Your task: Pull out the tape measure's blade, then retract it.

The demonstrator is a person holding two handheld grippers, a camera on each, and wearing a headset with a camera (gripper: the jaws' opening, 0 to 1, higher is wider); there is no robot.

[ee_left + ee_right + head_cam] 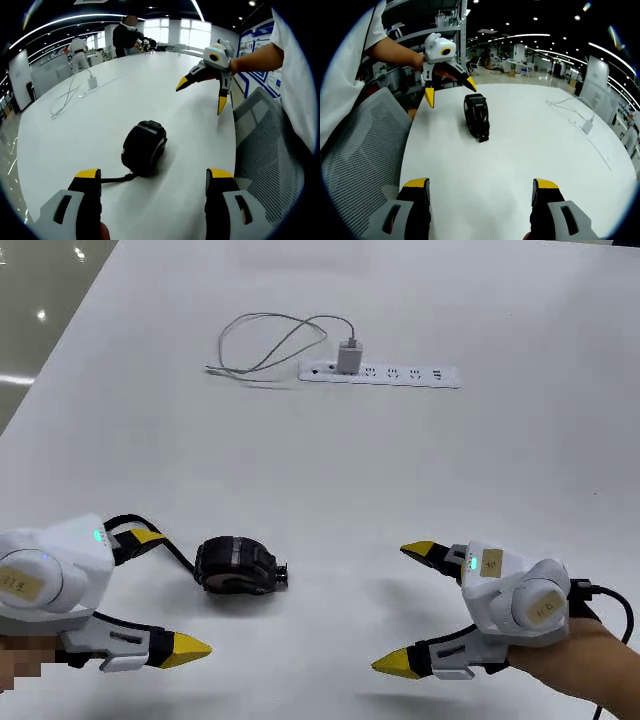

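A black tape measure point(237, 566) lies on the white table point(330, 460), its blade tip facing right and no blade drawn out. Its black wrist strap point(172, 547) trails left toward my left gripper point(170, 592), which stands open just left of the case, not touching it. In the left gripper view the tape measure point(145, 147) sits just ahead of the open left gripper point(153, 175). My right gripper point(402, 607) stands open to the right, well apart from the case. In the right gripper view the tape measure point(477, 116) lies well ahead of the open right gripper point(481, 183).
A white power strip point(380, 372) with a plugged-in charger point(349, 357) and looped cable point(265, 345) lies at the far side. The table's left edge point(55, 350) runs diagonally. A grey mesh chair point(265, 140) stands by the near edge. People point(127, 35) stand far off.
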